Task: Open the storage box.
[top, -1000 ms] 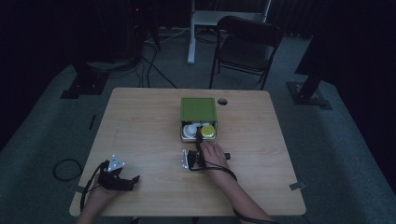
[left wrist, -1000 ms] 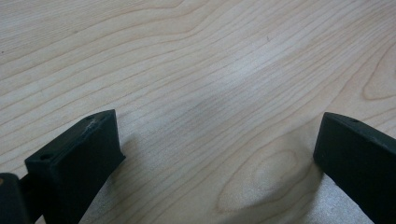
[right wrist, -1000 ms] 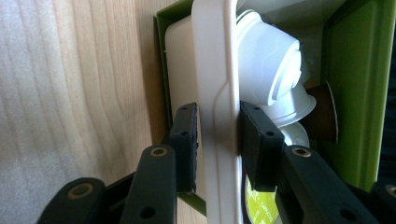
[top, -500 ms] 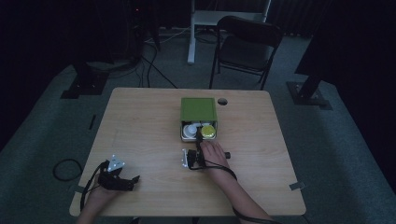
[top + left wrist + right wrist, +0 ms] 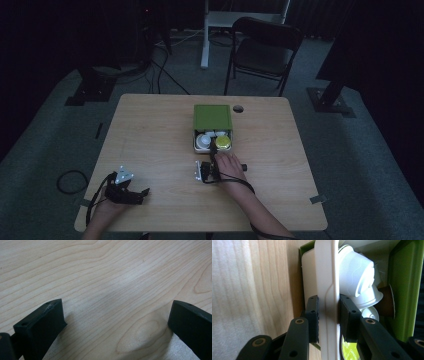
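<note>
The right gripper (image 5: 329,320) is clamped on the white front lip of the drawer (image 5: 325,277), which stands pulled out of the green box (image 5: 212,116) near the middle of the worktop (image 5: 150,135) and holds white cups (image 5: 357,280). The left gripper (image 5: 137,192) rests at the worktop's near left corner, its jaws apart over bare wood.

The green box (image 5: 212,116) covers the far part of its white drawer (image 5: 325,277), hiding the far capsules (image 5: 355,277).
</note>
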`<state>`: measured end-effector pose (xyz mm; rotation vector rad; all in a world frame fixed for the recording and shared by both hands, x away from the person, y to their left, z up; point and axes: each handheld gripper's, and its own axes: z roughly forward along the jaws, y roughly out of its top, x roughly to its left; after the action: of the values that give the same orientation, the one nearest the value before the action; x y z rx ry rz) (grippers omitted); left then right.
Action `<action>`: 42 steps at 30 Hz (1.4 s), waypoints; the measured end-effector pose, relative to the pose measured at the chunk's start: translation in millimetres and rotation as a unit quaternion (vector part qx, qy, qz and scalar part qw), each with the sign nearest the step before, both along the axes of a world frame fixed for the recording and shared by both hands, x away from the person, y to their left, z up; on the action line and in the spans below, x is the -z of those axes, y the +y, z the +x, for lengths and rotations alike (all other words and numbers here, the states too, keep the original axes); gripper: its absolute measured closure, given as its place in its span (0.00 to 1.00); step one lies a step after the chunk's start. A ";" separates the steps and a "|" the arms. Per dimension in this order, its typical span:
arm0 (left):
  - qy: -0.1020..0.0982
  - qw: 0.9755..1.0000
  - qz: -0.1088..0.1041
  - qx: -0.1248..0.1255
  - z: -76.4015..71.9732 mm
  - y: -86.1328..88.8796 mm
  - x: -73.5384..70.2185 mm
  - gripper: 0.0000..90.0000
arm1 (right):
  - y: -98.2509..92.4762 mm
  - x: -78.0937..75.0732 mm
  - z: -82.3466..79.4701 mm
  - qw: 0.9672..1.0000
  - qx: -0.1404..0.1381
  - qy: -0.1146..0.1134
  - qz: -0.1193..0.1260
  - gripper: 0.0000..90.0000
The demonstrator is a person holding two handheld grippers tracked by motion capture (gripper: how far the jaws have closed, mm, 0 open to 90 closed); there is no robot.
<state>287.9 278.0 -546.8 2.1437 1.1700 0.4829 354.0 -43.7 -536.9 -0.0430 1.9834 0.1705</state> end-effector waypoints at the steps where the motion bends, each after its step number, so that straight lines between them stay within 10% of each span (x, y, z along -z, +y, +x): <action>1: 0.000 1.000 0.000 0.000 0.0 0.0 0.0 0.01 | -0.1 0.1 -0.9 1.000 0.000 0.000 0.000 0.79; 42: 0.000 1.000 0.000 0.000 -0.1 -0.1 0.0 0.01 | -7.8 0.9 -62.4 1.000 -0.019 0.020 -0.008 0.80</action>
<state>287.8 277.9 -546.8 2.1441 1.1704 0.4833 291.7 -51.4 -537.8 -0.0880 2.0252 0.1810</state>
